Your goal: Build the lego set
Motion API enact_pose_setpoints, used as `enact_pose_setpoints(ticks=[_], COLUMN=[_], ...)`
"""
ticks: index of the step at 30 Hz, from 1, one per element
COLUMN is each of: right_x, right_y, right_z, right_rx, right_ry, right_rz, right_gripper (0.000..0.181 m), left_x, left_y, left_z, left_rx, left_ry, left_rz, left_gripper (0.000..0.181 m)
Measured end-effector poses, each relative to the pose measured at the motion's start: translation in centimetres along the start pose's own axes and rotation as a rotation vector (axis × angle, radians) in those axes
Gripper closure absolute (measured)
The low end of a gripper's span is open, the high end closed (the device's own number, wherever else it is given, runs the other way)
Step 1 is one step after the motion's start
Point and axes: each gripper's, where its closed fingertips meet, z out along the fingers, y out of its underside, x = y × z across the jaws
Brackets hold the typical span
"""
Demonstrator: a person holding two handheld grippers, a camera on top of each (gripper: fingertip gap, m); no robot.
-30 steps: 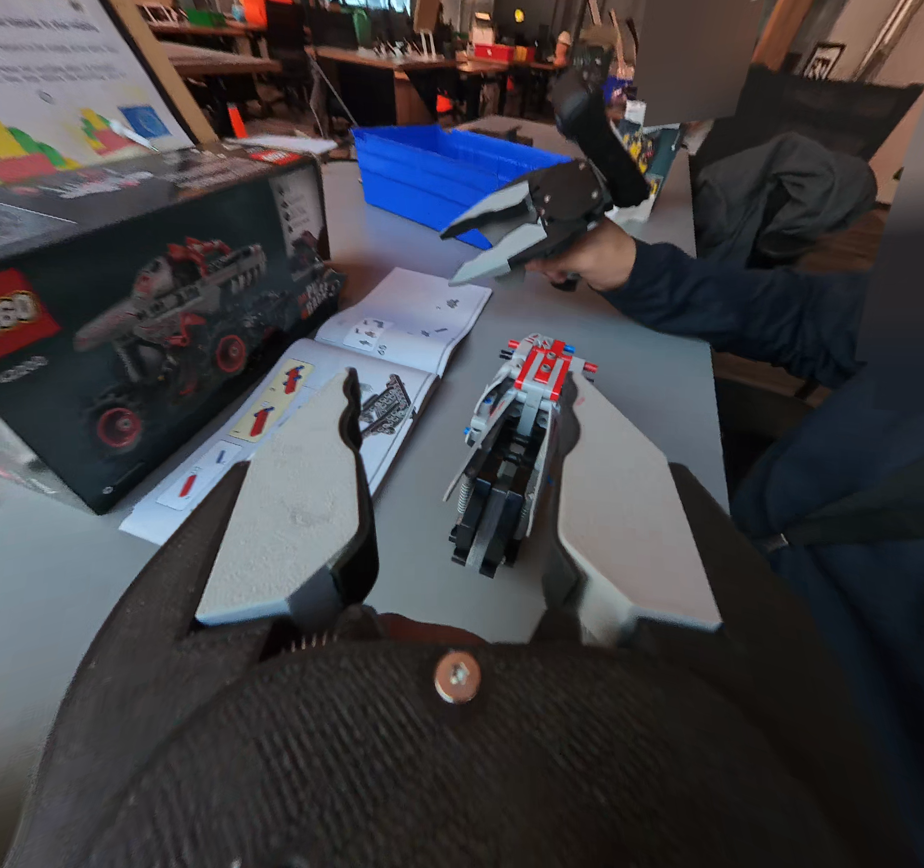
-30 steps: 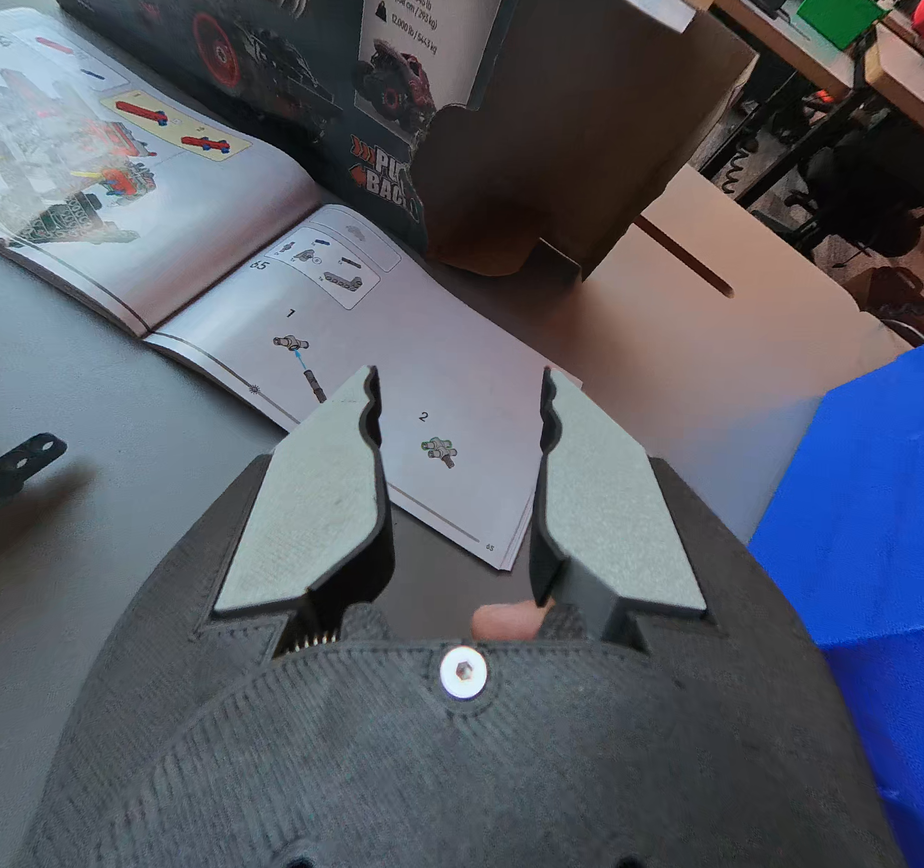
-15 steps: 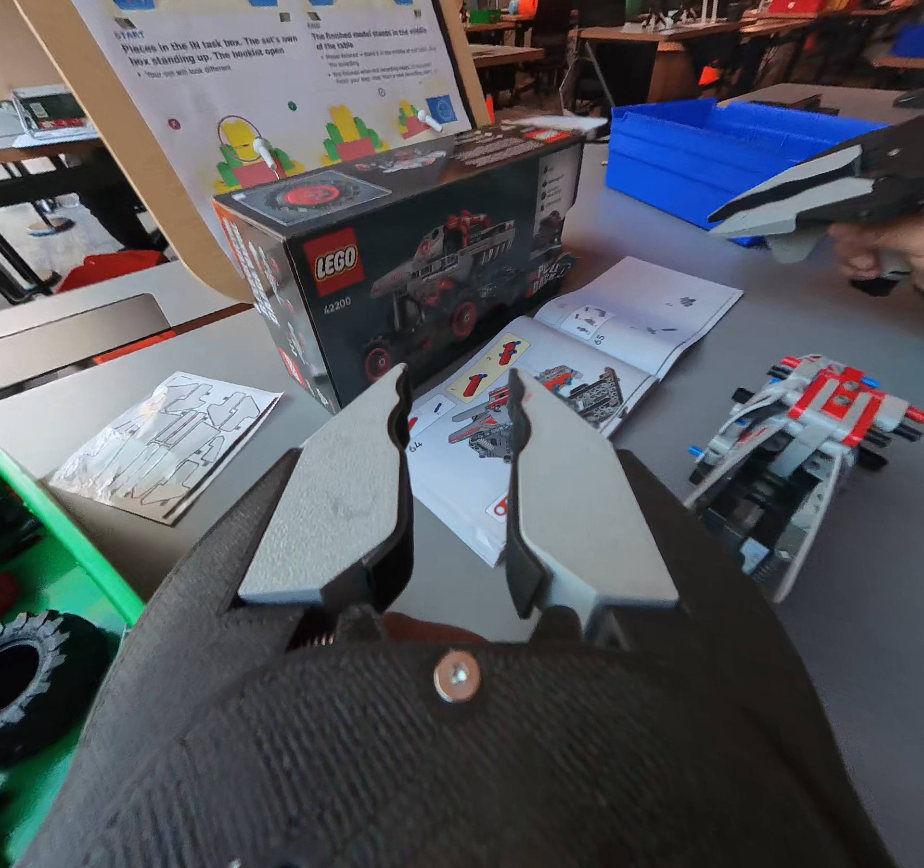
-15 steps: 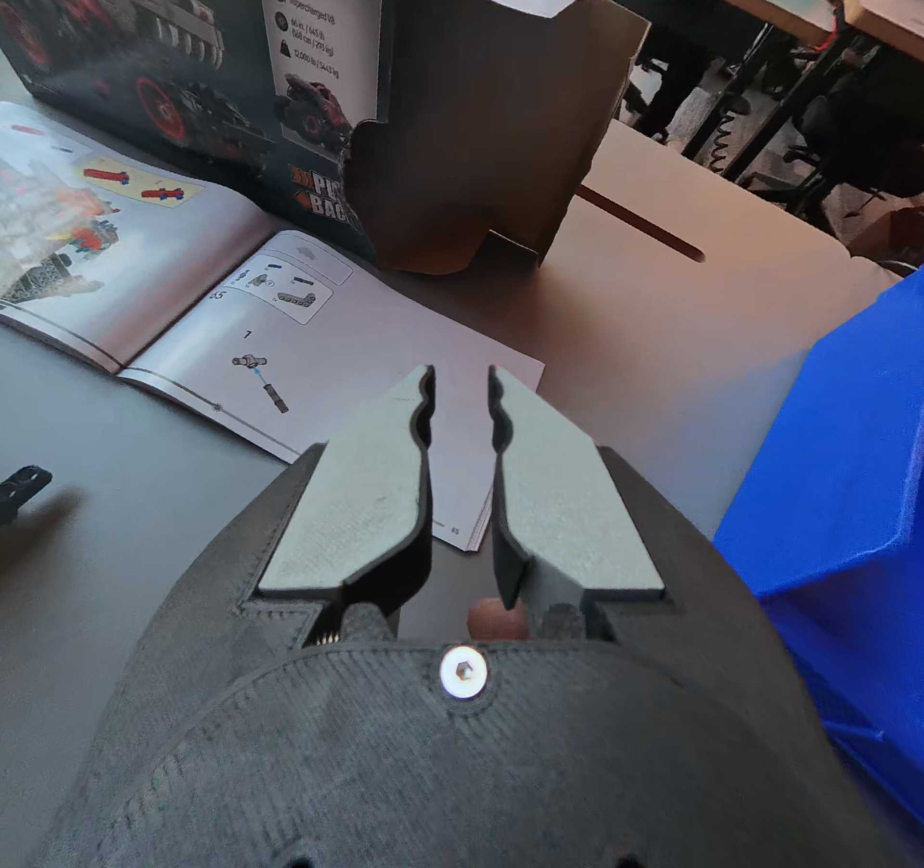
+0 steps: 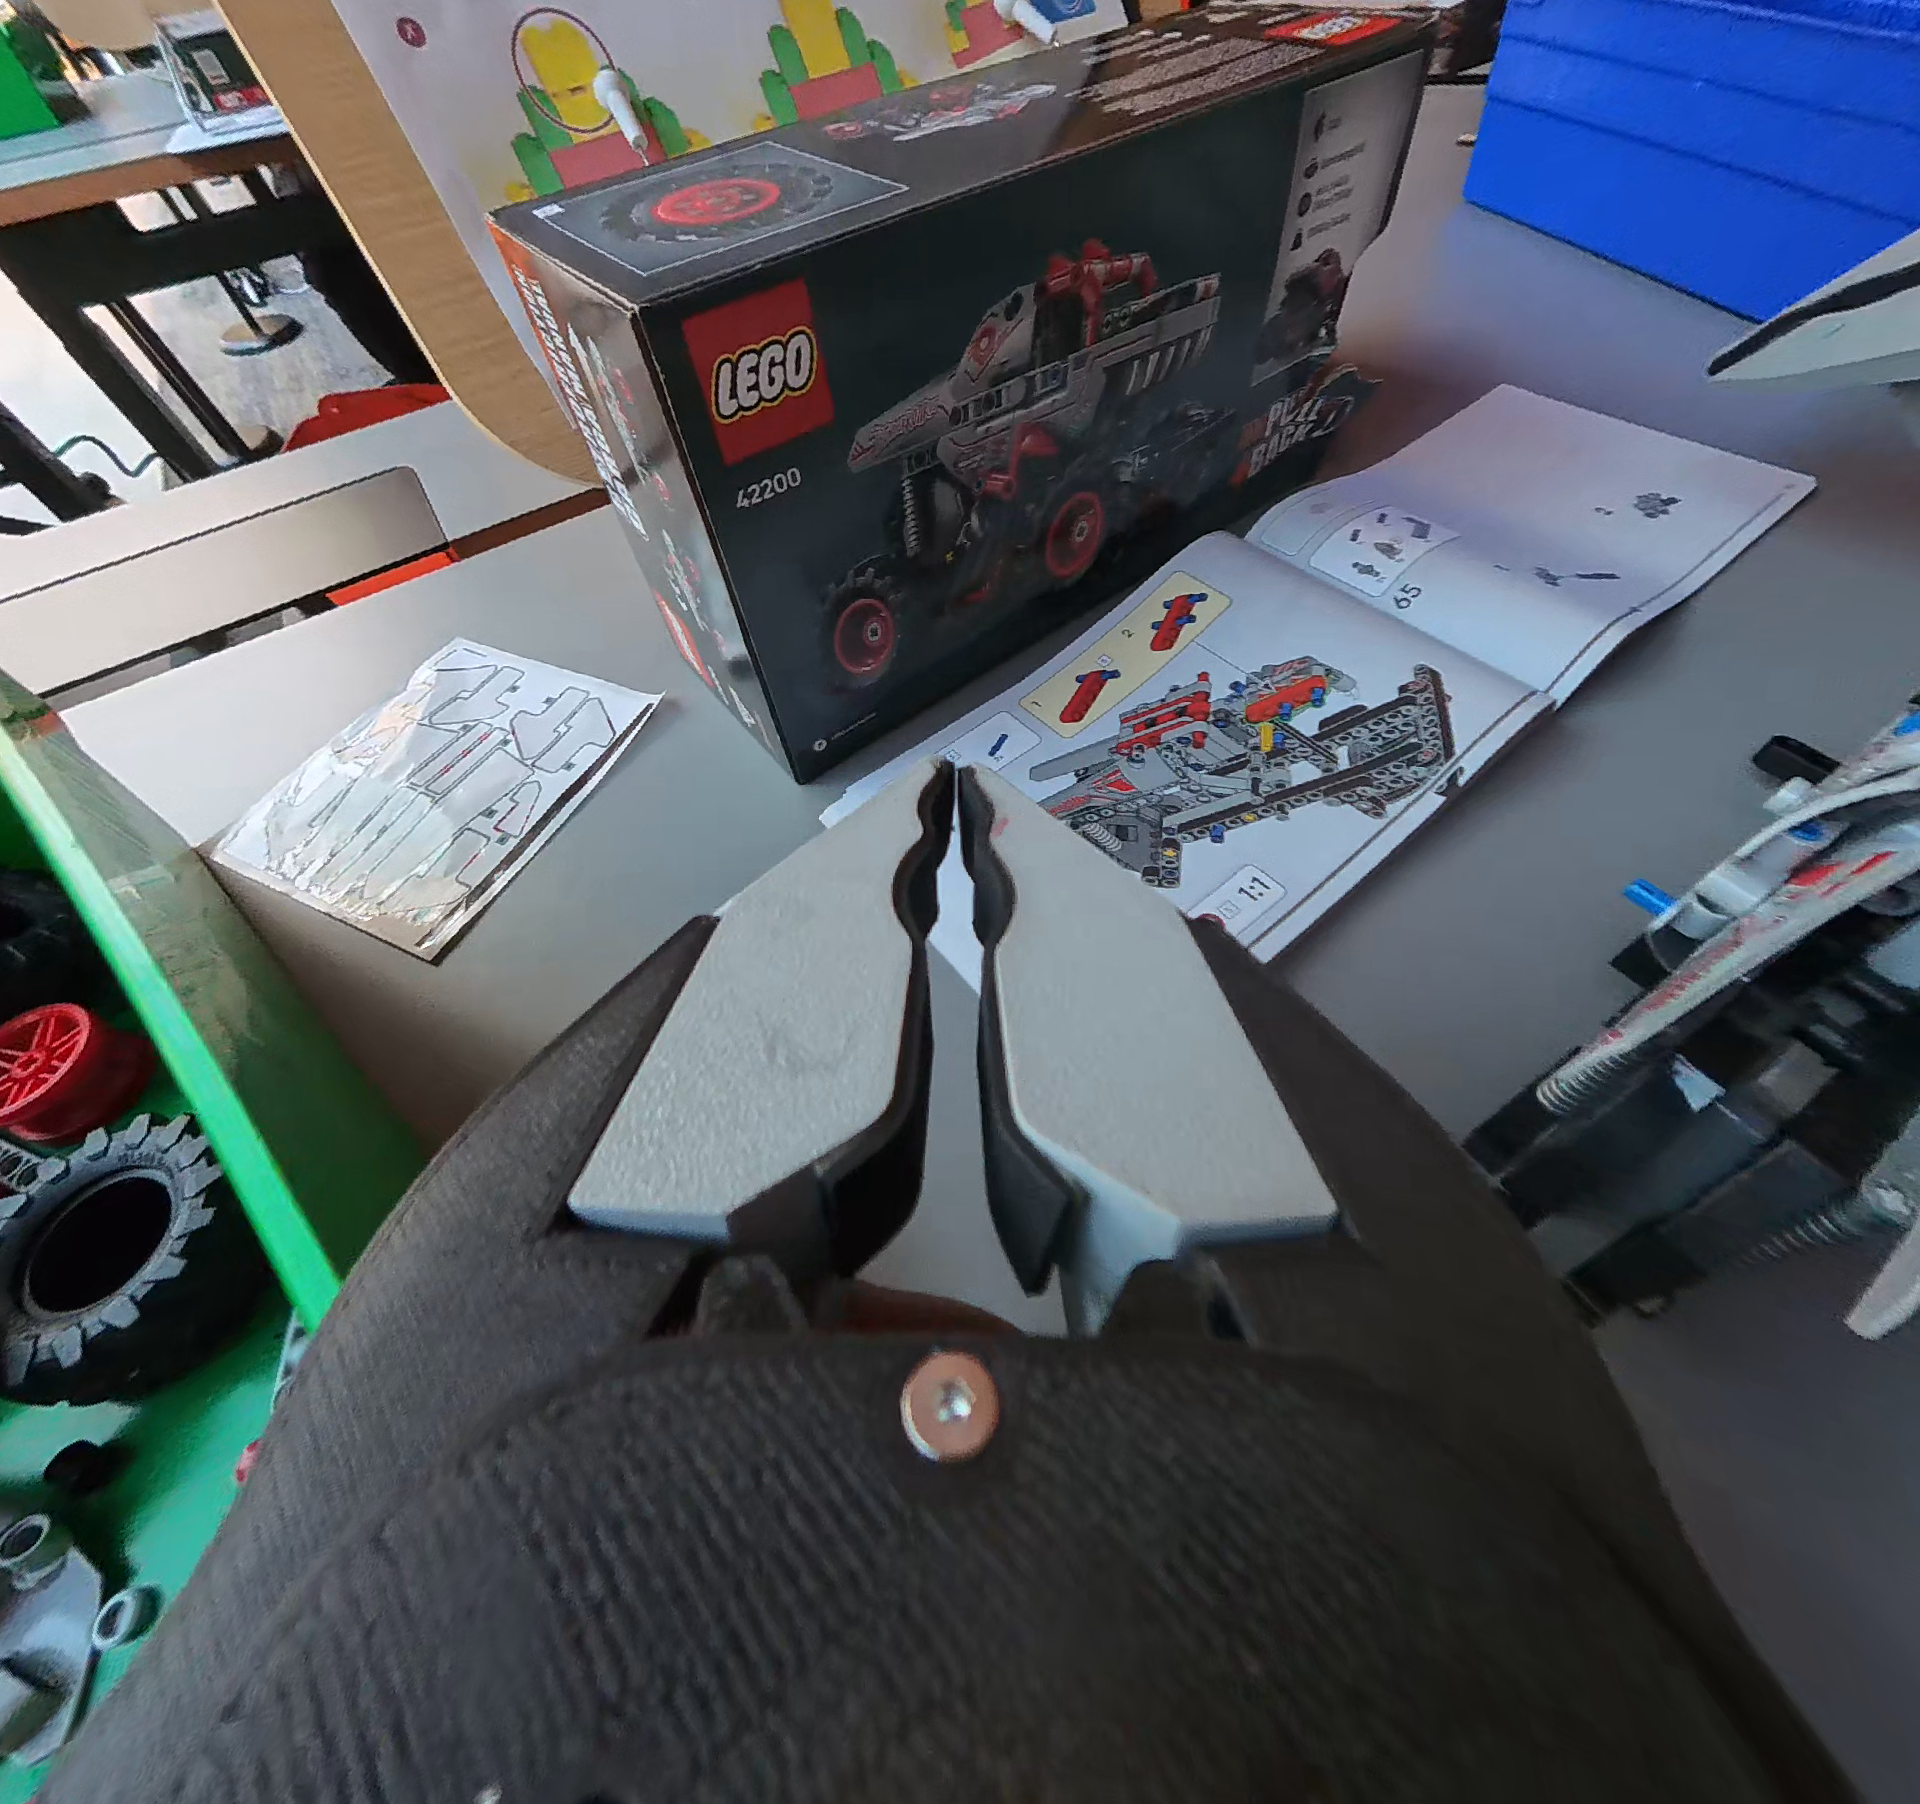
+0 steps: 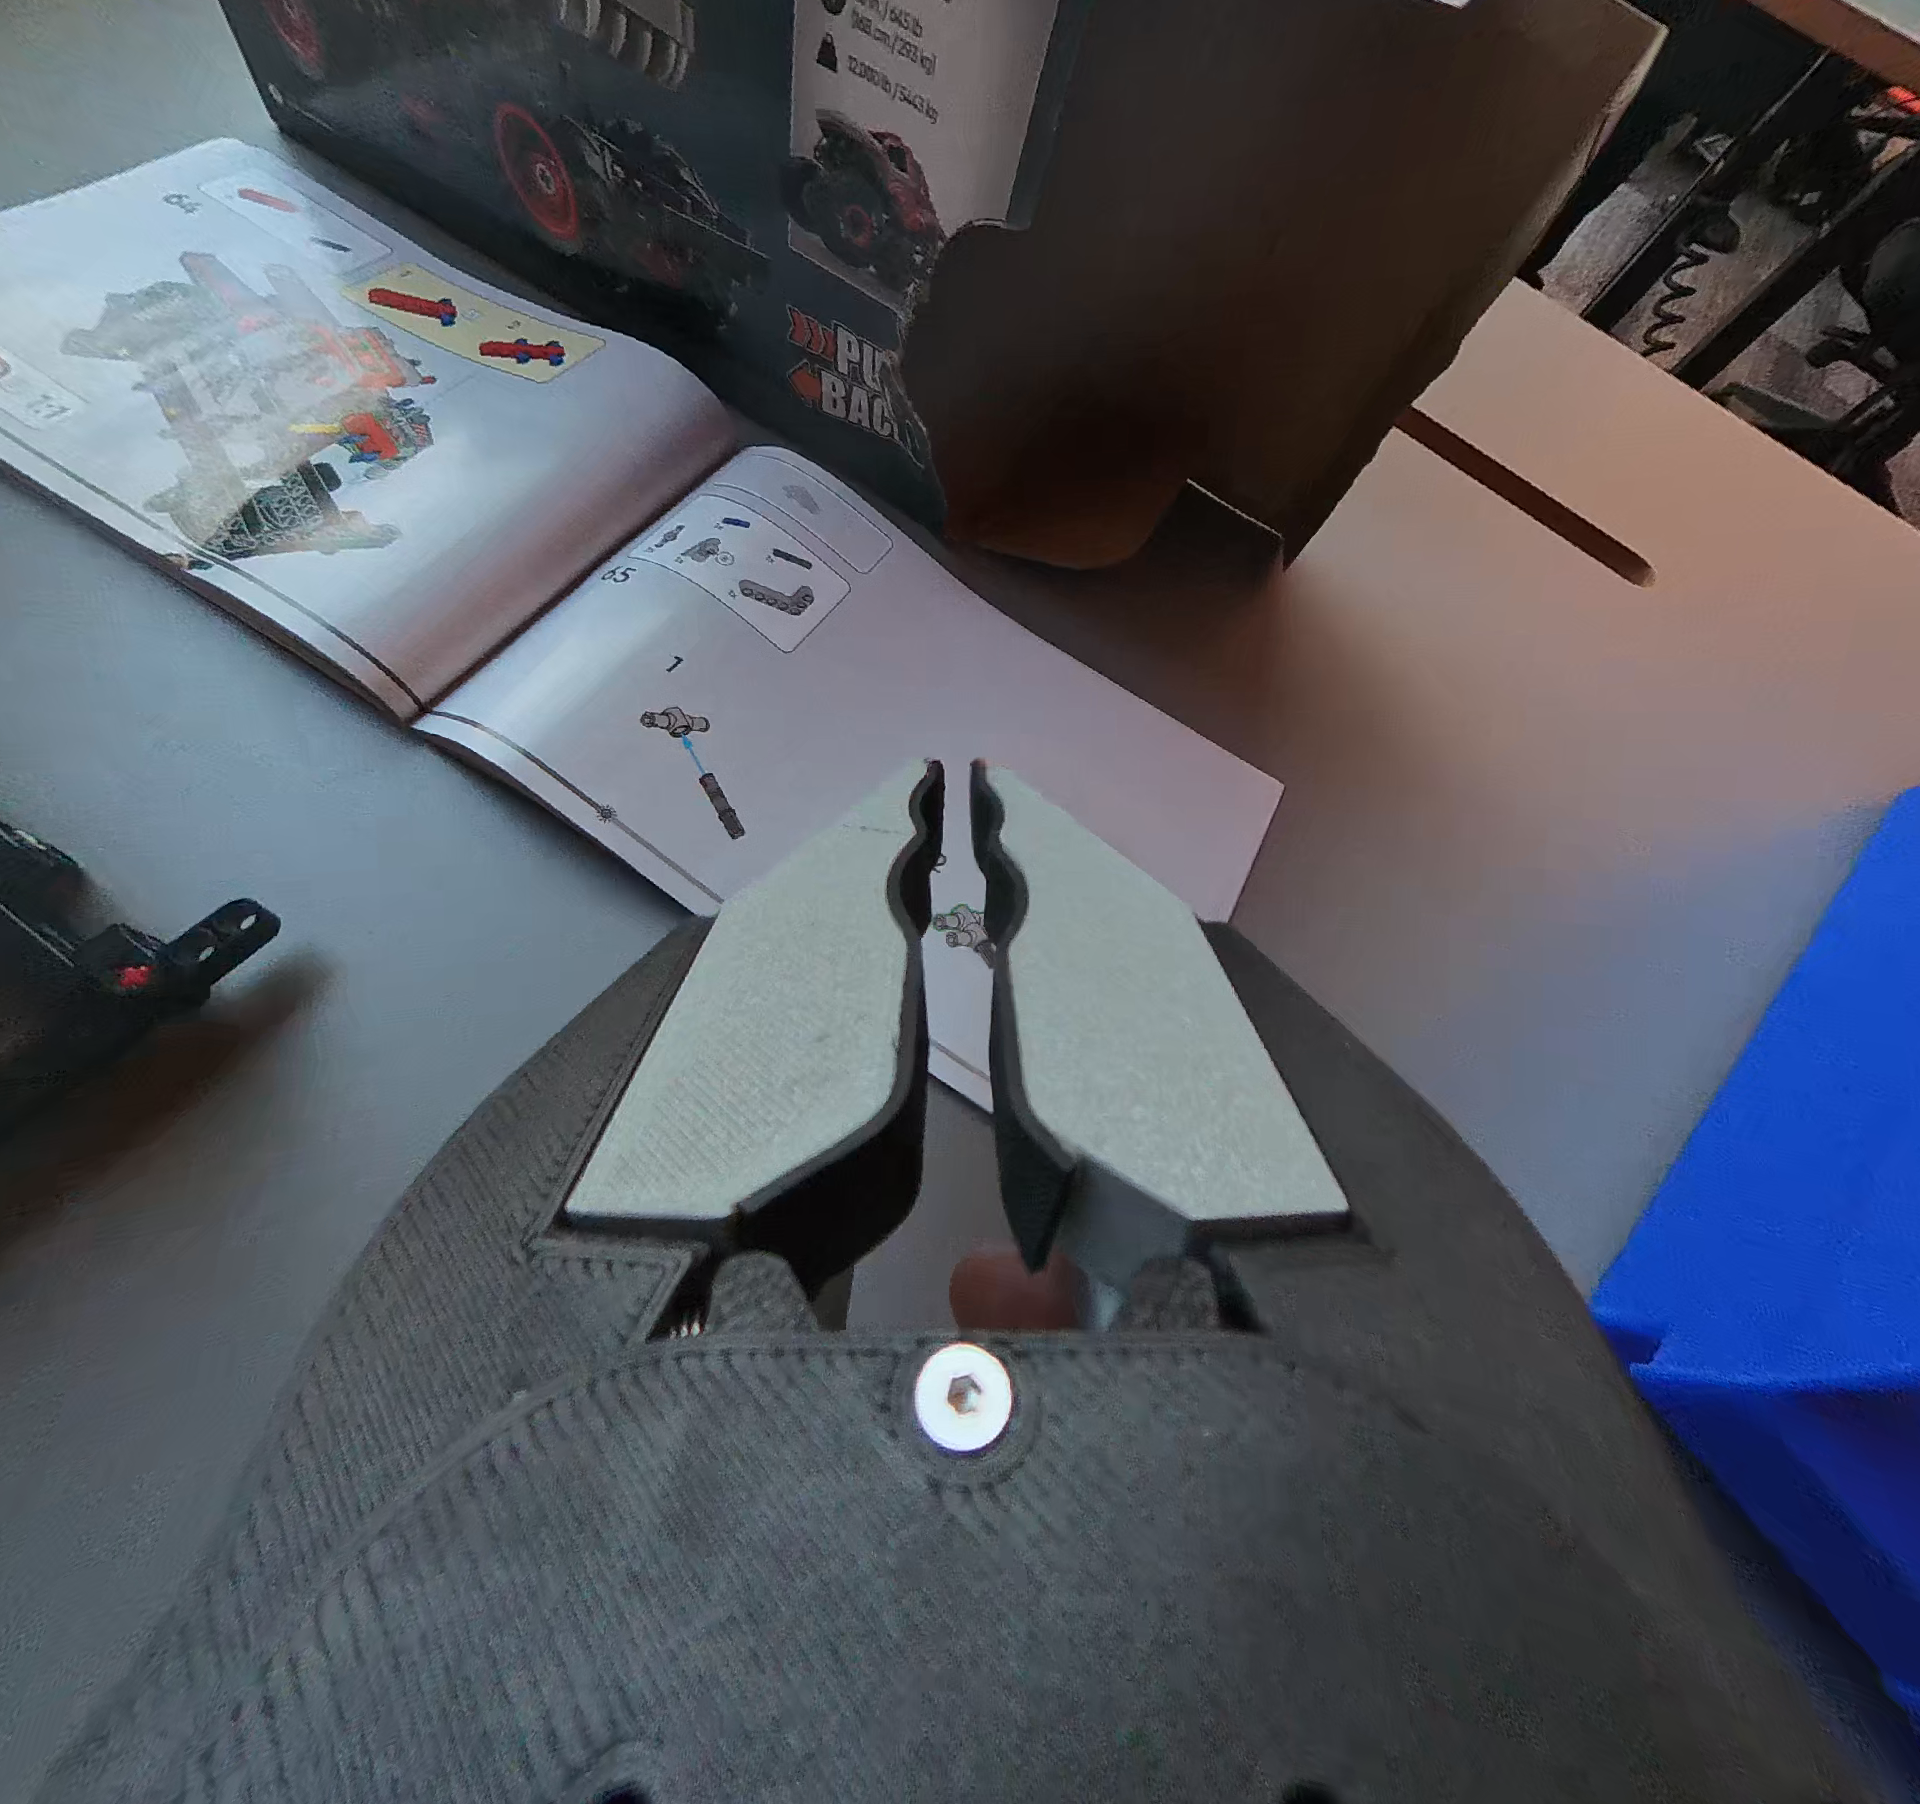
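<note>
My left gripper (image 5: 954,773) is shut and empty, held above the grey table and pointing at the open instruction booklet (image 5: 1351,674) and the black lego box (image 5: 987,383). The partly built grey, red and black model (image 5: 1766,975) lies to its right at the frame edge. My right gripper (image 6: 954,769) is shut with nothing between the fingers, over the booklet's right page (image 6: 790,674). A black beam end of the model (image 6: 218,933) shows at the left. The right gripper's finger (image 5: 1829,331) shows in the left wrist view.
A green tray (image 5: 208,975) at the left holds a black tyre (image 5: 94,1255) and a red wheel hub (image 5: 52,1068). A sticker sheet (image 5: 436,788) lies beside the box. A blue bin (image 5: 1714,92) (image 6: 1818,1131) stands at the right. A cardboard poster board (image 5: 727,9) stands behind the box.
Both grippers have closed from open. The left gripper has swung left, away from the model, toward the box and green tray. The right gripper stays over the booklet.
</note>
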Motion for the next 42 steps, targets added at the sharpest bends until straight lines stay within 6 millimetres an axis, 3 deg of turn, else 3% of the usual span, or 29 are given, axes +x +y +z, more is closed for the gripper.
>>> enact_pose_setpoints(ticks=[5, 13, 21, 24, 31, 34, 38, 42], right_x=[0.3, 0.5, 0.3, 0.4, -0.4, -0.5, -0.2, 0.4], right_y=[-0.5, -1.5, -1.1, -1.1, -1.4, -1.6, -1.6, -1.7], right_z=[-0.3, -1.2, -0.9, -0.9, -1.2, -1.3, -1.4, -1.6], right_rx=[0.029, 0.1, 0.089, 0.095, 0.112, 0.117, 0.125, 0.14], right_ry=[0.015, -0.017, -0.025, -0.018, -0.049, -0.03, -0.02, -0.013], right_rz=[-0.005, 0.021, -0.01, -0.017, -0.035, -0.062, -0.065, -0.041], right_gripper=[0.181, 0.181, 0.181, 0.181, 0.181, 0.181, 0.181, 0.177], left_x=[0.7, 0.5, -0.6, 0.0, -1.8, -2.5, -5.1, -8.6], left_y=[0.4, -0.8, -0.8, -0.1, -0.4, 0.0, 0.9, -0.2], left_z=[0.4, -0.7, -1.5, -3.4, -11.3, -13.1, -14.7, -17.5], left_rx=[-0.022, 0.044, 0.069, 0.054, 0.061, 0.047, -0.035, -0.037], left_ry=[0.028, 0.019, -0.014, 0.026, -0.105, -0.145, -0.239, -0.357], left_rz=[0.005, 0.025, -0.007, -0.06, 0.011, 0.022, 0.051, 0.08], left_gripper=[0.181, 0.155, 0.155, 0.151, 0.153, 0.148, 0.142, 0.143])
